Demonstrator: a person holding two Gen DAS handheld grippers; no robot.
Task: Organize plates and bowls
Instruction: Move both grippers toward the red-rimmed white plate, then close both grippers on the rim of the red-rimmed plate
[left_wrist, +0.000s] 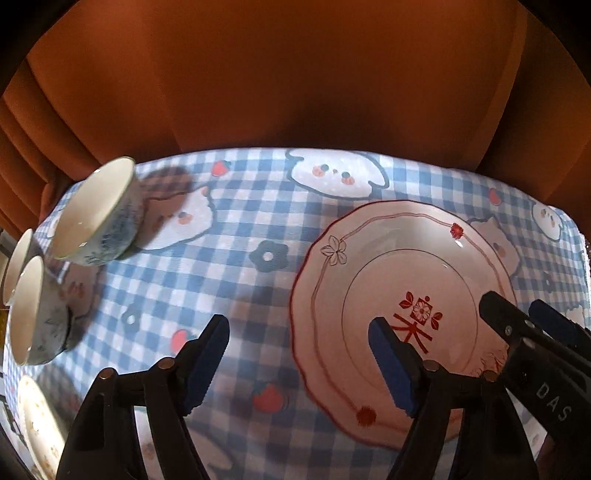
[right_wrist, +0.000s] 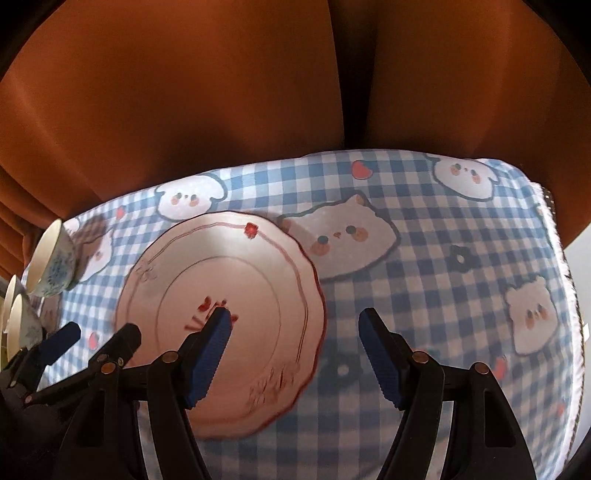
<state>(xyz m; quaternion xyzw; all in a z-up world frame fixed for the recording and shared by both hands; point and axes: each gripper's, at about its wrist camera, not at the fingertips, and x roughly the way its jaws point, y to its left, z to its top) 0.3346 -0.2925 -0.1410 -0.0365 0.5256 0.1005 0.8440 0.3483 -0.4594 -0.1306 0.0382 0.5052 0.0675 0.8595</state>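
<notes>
A pink scalloped plate (left_wrist: 402, 273) with red trim lies flat on the checked tablecloth (left_wrist: 258, 229). My left gripper (left_wrist: 299, 326) is open over the plate's left rim, with one finger above its red centre mark and the other above the cloth. My right gripper (right_wrist: 293, 317) is open over the right rim of the same plate (right_wrist: 221, 266). Nothing is gripped by either. Each gripper shows in the other's view: the right gripper (left_wrist: 515, 304) over the plate's right side, the left gripper (right_wrist: 103, 332) at its left. Three blue-patterned bowls (left_wrist: 99, 214) (left_wrist: 33, 310) (left_wrist: 16, 266) stand at the far left.
A second pale plate (left_wrist: 37, 424) lies at the near left edge of the table. An orange curtain (left_wrist: 277, 74) hangs just behind the table's far edge. The bowls (right_wrist: 51, 266) show again at the left in the right wrist view. Bare cloth (right_wrist: 461, 295) lies right of the pink plate.
</notes>
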